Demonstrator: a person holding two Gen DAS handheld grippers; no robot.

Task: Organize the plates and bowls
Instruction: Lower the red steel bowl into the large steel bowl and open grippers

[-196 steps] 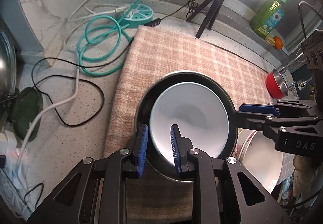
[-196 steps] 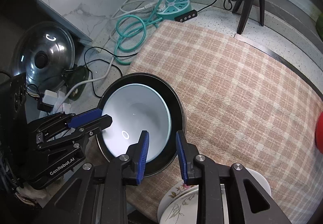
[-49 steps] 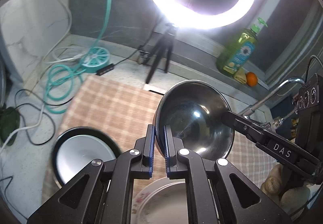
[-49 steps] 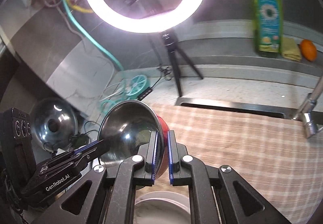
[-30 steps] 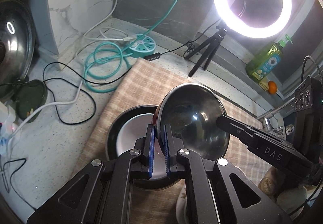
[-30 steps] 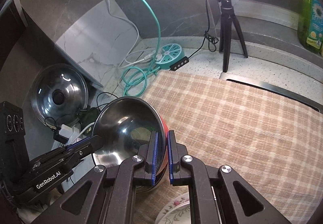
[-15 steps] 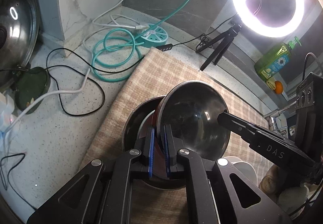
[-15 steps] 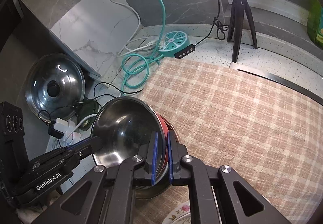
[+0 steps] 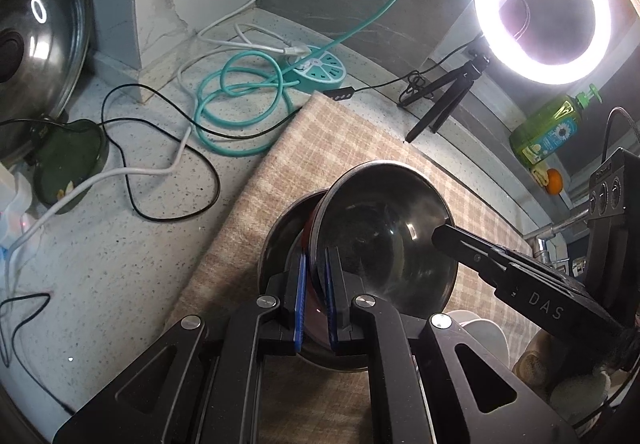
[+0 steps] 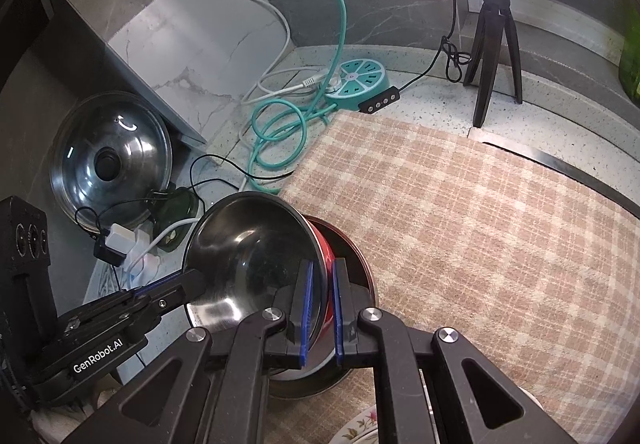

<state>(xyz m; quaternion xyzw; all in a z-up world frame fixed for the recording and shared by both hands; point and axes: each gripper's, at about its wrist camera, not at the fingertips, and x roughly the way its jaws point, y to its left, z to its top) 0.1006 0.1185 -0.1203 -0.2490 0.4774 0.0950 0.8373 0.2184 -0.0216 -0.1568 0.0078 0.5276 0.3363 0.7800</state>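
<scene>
Red steel bowl (image 9: 384, 240), mouth up and tilted with its far rim raised, sits in the dark bowl (image 9: 280, 240) on the checked cloth (image 10: 460, 212). Left claw (image 9: 314, 300) is clamped on its near-left rim; right claw (image 10: 320, 308) is clamped on the opposite rim.

A ring light (image 9: 542, 6) at the far right blows out to pure white and is the main light source. Its glare repeats as small bright arcs on the pot lid (image 10: 110, 160) at the left. The worktop (image 9: 100, 264) is evenly lit, shadows are soft, and focus is sharp. Fisheye bending curves straight edges, and the corners go black.
</scene>
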